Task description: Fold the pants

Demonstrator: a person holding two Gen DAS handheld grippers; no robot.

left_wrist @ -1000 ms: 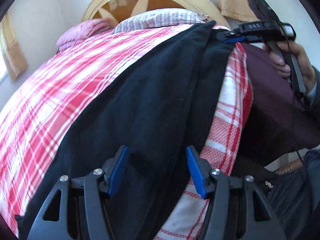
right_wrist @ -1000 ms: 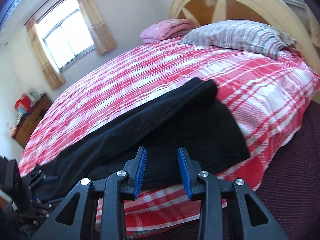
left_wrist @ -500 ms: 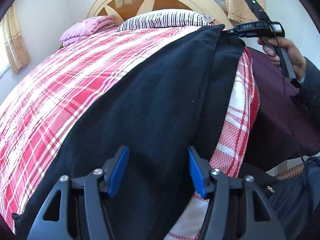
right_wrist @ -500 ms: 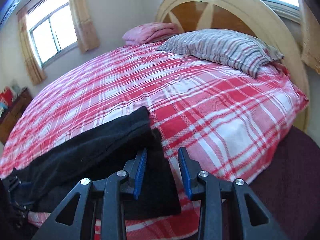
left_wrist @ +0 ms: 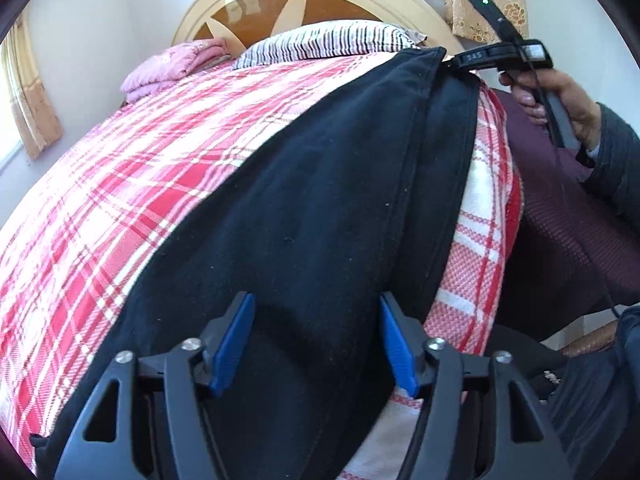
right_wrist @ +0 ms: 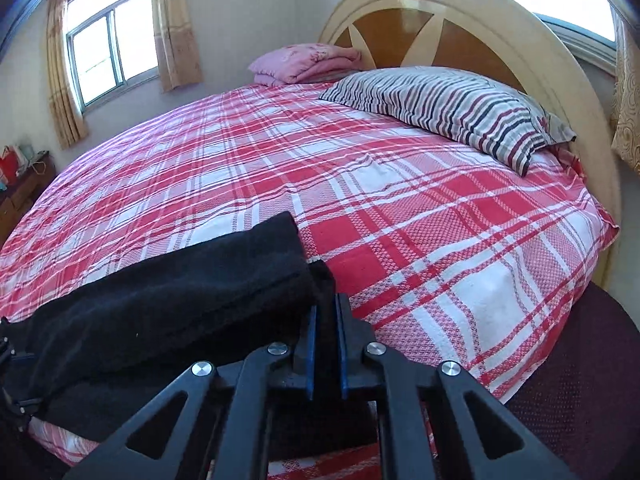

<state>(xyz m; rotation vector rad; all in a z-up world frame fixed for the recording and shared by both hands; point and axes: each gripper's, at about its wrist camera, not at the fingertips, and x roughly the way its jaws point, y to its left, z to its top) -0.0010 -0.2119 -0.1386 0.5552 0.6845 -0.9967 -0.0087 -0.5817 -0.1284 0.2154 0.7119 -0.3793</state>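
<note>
Black pants (left_wrist: pixel 304 208) lie stretched along the near edge of a bed (right_wrist: pixel 400 216) covered in a red and white checked sheet. The right hand-held gripper (right_wrist: pixel 325 350) has just been closing and now pinches one end of the pants, black cloth pressed between its blue pads (right_wrist: pixel 311 354). The left hand-held gripper (left_wrist: pixel 316 340) has just been opening wider; it hovers over the other end with its fingers spread and nothing clamped. A striped pillow (right_wrist: pixel 452 108) and a folded pink blanket (right_wrist: pixel 304 62) lie by the headboard (right_wrist: pixel 460 40).
</note>
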